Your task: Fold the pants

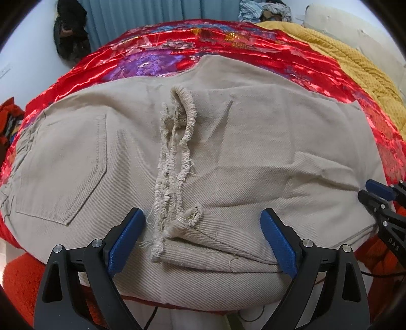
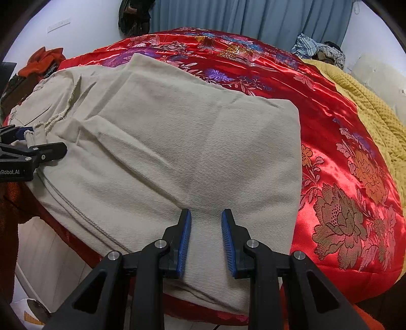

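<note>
Left wrist: beige twill pants folded on red satin quilt. Left gripper spread wide over frayed hems; right gripper narrowly parted, nothing visibly pinched. Cloth limp, fairly heavy; take the folded edge.

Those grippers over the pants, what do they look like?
Both the left gripper and the right gripper have black angular frames with silver pivot bolts and ribbed blue pads on two fingers. White lettering marks their sides. No hands or sleeves show.

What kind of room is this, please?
Most likely a bedroom: the pants lie on a bed with a red satin quilt, a yellow blanket and blue curtains.
</note>
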A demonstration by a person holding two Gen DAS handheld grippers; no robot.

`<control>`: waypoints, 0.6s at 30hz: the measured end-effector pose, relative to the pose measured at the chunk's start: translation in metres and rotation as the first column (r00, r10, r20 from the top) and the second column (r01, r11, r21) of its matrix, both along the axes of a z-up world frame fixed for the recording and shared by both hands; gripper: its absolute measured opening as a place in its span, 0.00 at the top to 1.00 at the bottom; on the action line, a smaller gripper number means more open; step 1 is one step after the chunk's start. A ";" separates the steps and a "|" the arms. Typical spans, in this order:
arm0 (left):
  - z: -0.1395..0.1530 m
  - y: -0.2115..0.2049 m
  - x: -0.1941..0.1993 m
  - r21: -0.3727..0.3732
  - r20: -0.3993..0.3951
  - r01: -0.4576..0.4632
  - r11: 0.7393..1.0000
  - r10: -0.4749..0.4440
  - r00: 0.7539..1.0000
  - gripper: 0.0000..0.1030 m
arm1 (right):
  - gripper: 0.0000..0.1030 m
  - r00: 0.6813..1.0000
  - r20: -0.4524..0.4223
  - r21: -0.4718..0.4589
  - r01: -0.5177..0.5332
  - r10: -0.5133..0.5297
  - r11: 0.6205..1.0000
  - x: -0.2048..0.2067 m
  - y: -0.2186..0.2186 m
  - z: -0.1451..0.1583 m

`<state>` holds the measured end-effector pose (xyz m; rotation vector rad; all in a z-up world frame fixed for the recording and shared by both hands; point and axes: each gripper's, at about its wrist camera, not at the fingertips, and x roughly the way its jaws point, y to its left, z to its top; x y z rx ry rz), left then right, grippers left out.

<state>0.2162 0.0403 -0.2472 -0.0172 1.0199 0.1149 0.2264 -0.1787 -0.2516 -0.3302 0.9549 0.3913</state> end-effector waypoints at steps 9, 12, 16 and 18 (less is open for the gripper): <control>-0.002 -0.001 -0.001 0.010 0.003 0.005 1.000 -0.005 1.000 0.08 | 0.75 1.000 0.004 -0.008 0.001 -0.001 1.000 -0.001 0.001 -0.001; -0.001 -0.001 -0.001 0.012 0.004 0.006 1.000 -0.006 1.000 0.08 | 0.75 1.000 0.006 -0.012 0.000 0.000 1.000 -0.001 0.002 -0.001; -0.002 -0.001 -0.001 0.012 0.004 0.006 1.000 -0.006 1.000 0.08 | 0.75 1.000 0.008 -0.015 0.000 0.000 1.000 -0.002 0.003 -0.001; -0.002 -0.002 -0.001 0.012 0.004 0.006 1.000 -0.006 1.000 0.08 | 0.75 1.000 0.009 -0.017 -0.001 0.001 1.000 -0.002 0.003 -0.001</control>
